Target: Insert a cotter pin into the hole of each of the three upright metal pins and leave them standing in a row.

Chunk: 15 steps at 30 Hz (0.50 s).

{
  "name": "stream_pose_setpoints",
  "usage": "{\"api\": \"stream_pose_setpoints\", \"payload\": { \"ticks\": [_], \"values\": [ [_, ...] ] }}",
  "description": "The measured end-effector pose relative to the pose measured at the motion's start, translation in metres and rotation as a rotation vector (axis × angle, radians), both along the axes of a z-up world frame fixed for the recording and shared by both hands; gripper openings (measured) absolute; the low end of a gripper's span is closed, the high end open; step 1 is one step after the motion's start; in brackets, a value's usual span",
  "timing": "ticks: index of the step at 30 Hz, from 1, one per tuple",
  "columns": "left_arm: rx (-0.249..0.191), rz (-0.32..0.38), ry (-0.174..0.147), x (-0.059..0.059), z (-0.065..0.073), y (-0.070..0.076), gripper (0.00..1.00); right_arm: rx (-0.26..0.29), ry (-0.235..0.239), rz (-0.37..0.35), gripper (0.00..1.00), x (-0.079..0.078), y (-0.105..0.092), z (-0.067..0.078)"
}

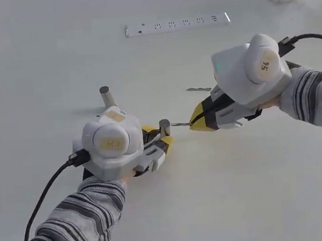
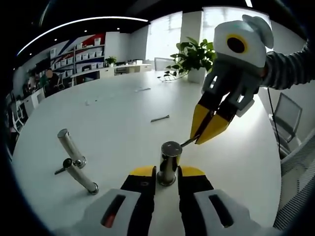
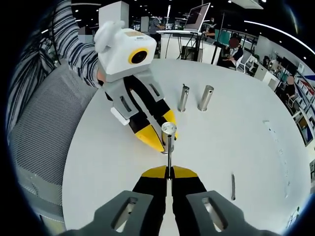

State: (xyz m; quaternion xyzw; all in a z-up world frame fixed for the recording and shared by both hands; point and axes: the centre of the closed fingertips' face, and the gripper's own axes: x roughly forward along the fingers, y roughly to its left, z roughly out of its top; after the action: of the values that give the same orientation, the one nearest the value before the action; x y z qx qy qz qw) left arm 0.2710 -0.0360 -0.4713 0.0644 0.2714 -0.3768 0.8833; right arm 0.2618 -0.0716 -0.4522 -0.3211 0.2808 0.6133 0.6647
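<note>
cotter pin [image 3: 169, 150]: pinched in R claw [image 3: 169, 173], tip touching the metal pin [image 2: 169, 160] just under its head
metal pin: upright, squeezed btw L claw [image 2: 167, 173] jaws
other 2 pins [image 3: 183, 97]: standing off to L claw's left, side by side
spare cotter pin [image 3: 233, 187]: flat on table [image 3: 256, 142], just right of R claw

The worktop [image 1: 45, 62] is white. The left gripper [image 1: 161, 140] and right gripper [image 1: 194, 122] have white bodies and yellow-and-black jaws. The sleeves [image 1: 85, 221] are grey with dark stripes. The metal pins [image 1: 164, 126] are silvery grey.
</note>
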Motion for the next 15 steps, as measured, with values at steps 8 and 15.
{"api": "stream_pose_setpoints", "payload": {
  "ticks": [8, 15],
  "values": [
    [-0.01, 0.009, 0.004, -0.0004, -0.0021, -0.0008, 0.12, -0.012, -0.007, 0.015, 0.0, 0.0047, 0.0011, -0.002],
    [-0.007, 0.009, -0.007, 0.0016, -0.0019, -0.0024, 0.11, -0.018, -0.009, 0.031, 0.0, 0.0021, 0.0044, 0.001]
  ]
}}
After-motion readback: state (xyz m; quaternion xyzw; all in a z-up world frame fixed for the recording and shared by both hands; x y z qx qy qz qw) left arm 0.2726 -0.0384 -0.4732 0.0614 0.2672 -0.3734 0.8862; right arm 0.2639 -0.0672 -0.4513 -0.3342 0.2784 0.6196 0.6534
